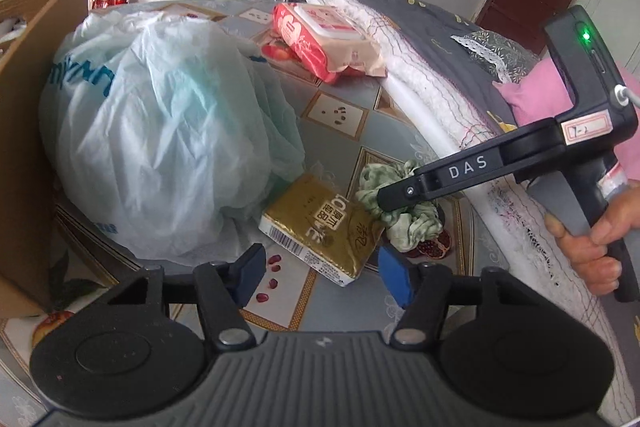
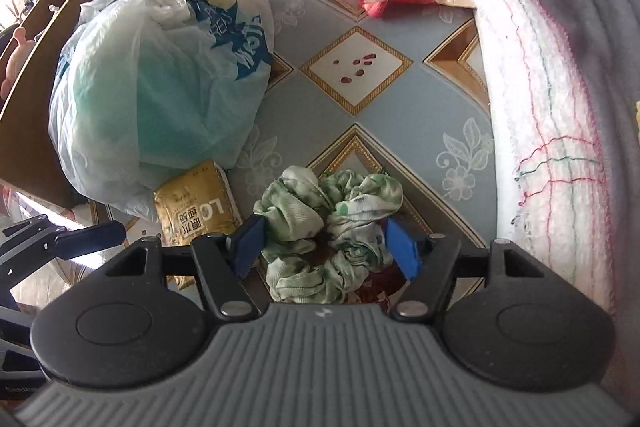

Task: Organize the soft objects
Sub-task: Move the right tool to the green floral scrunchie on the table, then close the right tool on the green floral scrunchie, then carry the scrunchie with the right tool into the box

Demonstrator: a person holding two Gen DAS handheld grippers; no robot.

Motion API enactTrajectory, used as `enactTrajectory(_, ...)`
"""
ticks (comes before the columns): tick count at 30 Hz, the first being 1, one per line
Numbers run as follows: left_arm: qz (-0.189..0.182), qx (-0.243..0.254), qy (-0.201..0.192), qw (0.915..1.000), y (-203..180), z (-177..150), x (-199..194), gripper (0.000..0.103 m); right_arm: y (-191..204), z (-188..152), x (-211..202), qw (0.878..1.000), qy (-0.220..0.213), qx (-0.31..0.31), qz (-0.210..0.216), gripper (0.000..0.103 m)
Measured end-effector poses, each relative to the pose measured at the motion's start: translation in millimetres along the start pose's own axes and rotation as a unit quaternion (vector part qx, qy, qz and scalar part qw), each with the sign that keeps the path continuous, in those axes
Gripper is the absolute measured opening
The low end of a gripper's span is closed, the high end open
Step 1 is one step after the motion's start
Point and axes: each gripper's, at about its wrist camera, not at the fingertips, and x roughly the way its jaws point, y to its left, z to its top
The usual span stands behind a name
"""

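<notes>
On patterned tabletop [image 2: 384,131], near edge: crumpled green-and-white fabric scrunchie [image 2: 328,227]; ring lies flat, no clear long axis. Our right gripper [image 2: 326,247] straddles it, pads open, not pressing; we judge: sink lower, centre, then squeeze. Gold foil tissue packet [image 1: 320,231] just left, long axis diagonal; our left gripper [image 1: 320,271] open above it, empty.
</notes>
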Motion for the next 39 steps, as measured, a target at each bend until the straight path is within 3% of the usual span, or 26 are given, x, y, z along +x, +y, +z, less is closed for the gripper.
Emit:
enactTrajectory(3, -0.003, -0.007, 0.005, 1.0, -0.7, 1.3, 8.5, 0.063, 1.1, -5.8, 8.7, 1.0, -0.003, -0.018, -0.006, 0.056)
enactTrajectory(5, 0.001, -0.002, 0.007, 1.0, -1.2, 1.7, 11.3, 0.063, 4.4, -5.8, 9.2, 0.999, -0.008, -0.038, -0.016, 0.04)
enactTrajectory(8, -0.002, -0.005, 0.014, 0.9999, 0.1, 2.9, 15.0, 0.063, -0.4, -0.2, 7.9, 1.0, -0.008, -0.022, 0.013, 0.028)
enactTrajectory(12, -0.011, -0.001, 0.017, 0.9998, 1.6, 3.5, 14.4, 0.064, 2.5, 8.7, 3.2, 0.998, -0.018, -0.019, 0.058, 0.027)
enactTrajectory(20, -0.002, -0.004, 0.026, 0.9997, 5.3, 2.0, 10.8, 0.072, 19.4, -6.3, 12.2, 0.99, 0.043, -0.018, 0.132, 0.027)
enactTrajectory(27, 0.02, 0.003, 0.024, 0.9995, -0.3, 6.8, 12.4, 0.075, 3.4, -5.8, -8.7, 0.994, 0.005, -0.001, 0.105, 0.027)
enactTrajectory(32, 0.051, 0.015, 0.028, 0.9982, -9.8, 5.7, 22.3, 0.075, -5.8, -8.5, -4.9, 0.996, 0.005, 0.006, 0.087, 0.028)
enactTrajectory(35, 0.075, 0.013, 0.043, 0.9961, -10.1, 3.6, 32.4, 0.066, -6.4, -11.9, 1.3, 0.997, 0.008, 0.005, 0.081, 0.028)
enactTrajectory(39, 0.081, 0.021, 0.035, 0.9959, -10.4, 1.9, 33.3, 0.062, -6.6, -15.3, 2.6, 0.996, 0.007, 0.01, 0.083, 0.028)
